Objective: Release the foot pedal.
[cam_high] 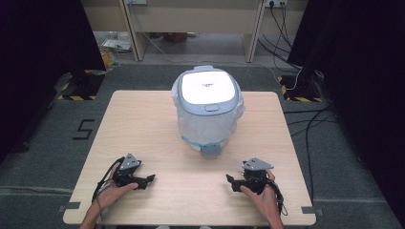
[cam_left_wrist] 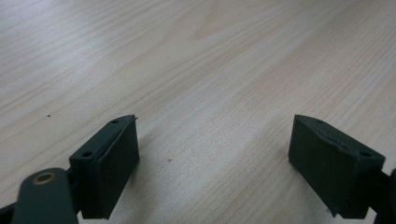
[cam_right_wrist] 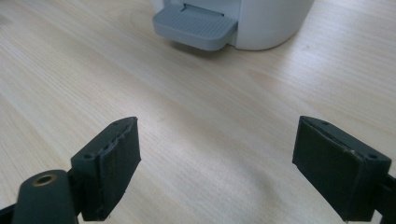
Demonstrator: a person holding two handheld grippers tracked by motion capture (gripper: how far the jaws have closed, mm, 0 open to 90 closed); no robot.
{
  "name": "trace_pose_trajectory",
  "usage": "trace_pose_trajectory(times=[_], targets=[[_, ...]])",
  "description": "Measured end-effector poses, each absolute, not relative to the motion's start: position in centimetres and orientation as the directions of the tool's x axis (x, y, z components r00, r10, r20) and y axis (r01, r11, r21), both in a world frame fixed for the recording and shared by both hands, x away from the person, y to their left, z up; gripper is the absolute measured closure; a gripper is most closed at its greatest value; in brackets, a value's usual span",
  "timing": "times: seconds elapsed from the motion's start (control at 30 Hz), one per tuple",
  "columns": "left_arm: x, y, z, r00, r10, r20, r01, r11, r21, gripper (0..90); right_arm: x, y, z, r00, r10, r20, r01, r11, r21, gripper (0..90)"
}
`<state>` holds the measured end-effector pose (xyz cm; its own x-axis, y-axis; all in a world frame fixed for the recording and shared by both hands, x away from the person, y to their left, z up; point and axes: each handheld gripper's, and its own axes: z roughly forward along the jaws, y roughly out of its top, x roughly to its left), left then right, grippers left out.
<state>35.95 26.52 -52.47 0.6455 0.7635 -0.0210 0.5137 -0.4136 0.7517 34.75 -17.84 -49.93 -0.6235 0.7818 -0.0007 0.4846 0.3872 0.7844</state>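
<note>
Tabletop [cam_high: 143,129]: bin [cam_high: 208,107] beyond right gripper [cam_high: 232,182]

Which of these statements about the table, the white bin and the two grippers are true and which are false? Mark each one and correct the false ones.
1. The white bin stands on the table with its lid shut. True.
2. The left gripper holds the bin's lid. False: its jaws are open, with nothing between them, low over bare wood near the front edge.
3. The grey pedal at the foot of the bin points toward the person's side of the table. True.
4. The right gripper is clamped on the pedal. False: its jaws are open and the pedal lies ahead of them, apart.
5. A clear bag hangs down around the bin's body. True.
</note>
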Motion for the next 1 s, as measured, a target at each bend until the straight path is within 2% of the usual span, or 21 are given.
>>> trace_pose_trajectory(times=[0.3,0.43,0.57,0.73,1.0], targets=[[35.9,26.5,-52.5,0.645,0.763,-0.020,0.513,-0.414,0.752,15.2,34.2,-18.6,-50.8,-0.606,0.795,0.009,0.526,0.393,0.754,15.2],[35.9,26.5,-52.5,0.645,0.764,-0.020,0.513,-0.414,0.752,15.1,33.9,-18.7,-51.6,-0.590,0.808,-0.009,0.564,0.420,0.711,14.4],[35.9,26.5,-52.5,0.645,0.764,-0.020,0.513,-0.414,0.752,15.1,33.6,-18.8,-51.7,-0.590,0.808,-0.005,0.560,0.413,0.719,14.3],[35.9,26.5,-52.5,0.645,0.764,-0.020,0.513,-0.414,0.752,15.1,33.0,-18.5,-51.8,-0.606,0.795,-0.007,0.563,0.435,0.703,4.5],[35.9,26.5,-52.5,0.646,0.763,-0.020,0.513,-0.414,0.752,15.1,32.6,-18.4,-51.9,-0.597,0.802,-0.007,0.568,0.429,0.703,3.4]])
